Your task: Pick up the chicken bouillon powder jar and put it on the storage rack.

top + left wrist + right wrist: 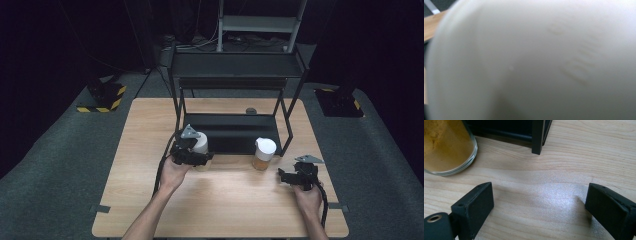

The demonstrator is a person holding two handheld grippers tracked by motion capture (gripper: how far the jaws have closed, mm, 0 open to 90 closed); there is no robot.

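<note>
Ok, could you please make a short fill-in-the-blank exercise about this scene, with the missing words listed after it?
1. The right gripper has its jaws ____ above bare wood.
2. The jar beside the black rack holds a ____ powder.
3. That jar's lid is ____.
4. The left gripper is at a white container on the ____ table.

Missing words: open; yellow; white; wooden

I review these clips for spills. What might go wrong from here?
The left gripper is at the white-lidded jar, but its hold is hidden, so a lift might slip. The second jar of yellow-brown powder stands close to the black rack's leg; the open right gripper reaching in may knock it.
</note>
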